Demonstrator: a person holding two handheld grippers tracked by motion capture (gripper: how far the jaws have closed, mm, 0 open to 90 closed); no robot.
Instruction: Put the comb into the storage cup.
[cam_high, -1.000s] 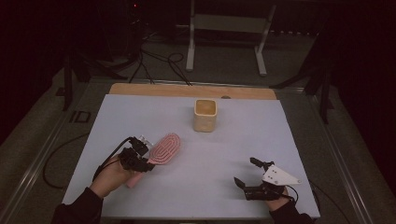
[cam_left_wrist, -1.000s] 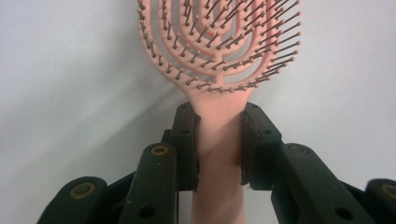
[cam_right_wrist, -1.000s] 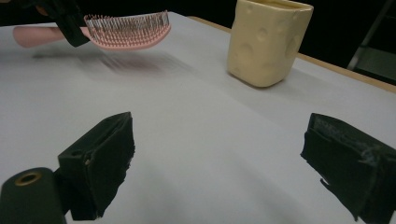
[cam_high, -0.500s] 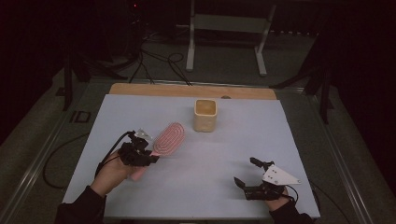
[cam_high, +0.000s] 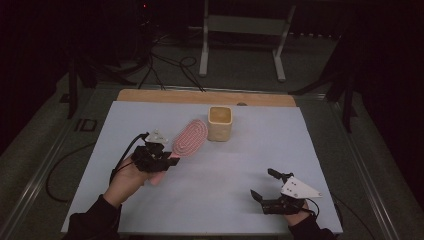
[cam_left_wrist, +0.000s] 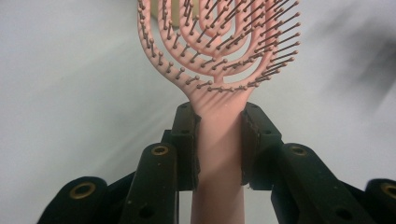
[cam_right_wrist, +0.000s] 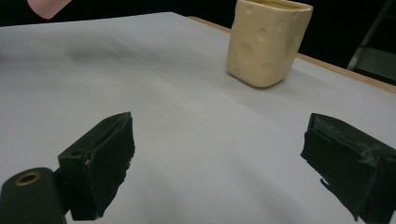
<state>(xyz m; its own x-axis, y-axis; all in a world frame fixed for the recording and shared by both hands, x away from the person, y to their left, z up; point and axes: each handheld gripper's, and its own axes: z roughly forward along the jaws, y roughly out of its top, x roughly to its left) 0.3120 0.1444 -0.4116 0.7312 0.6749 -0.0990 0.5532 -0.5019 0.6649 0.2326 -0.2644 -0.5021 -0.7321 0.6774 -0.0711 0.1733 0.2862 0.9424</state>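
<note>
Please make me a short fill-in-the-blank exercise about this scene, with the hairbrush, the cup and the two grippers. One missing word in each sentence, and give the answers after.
1. The left gripper is shut on the handle of the pink ____.
2. The right gripper has its jaws ____, with nothing between them.
3. The yellow cup stands ____ on the table.
4. In the high view, the brush head lies to the ____ of the cup.

Answers: hairbrush; open; upright; left
</note>
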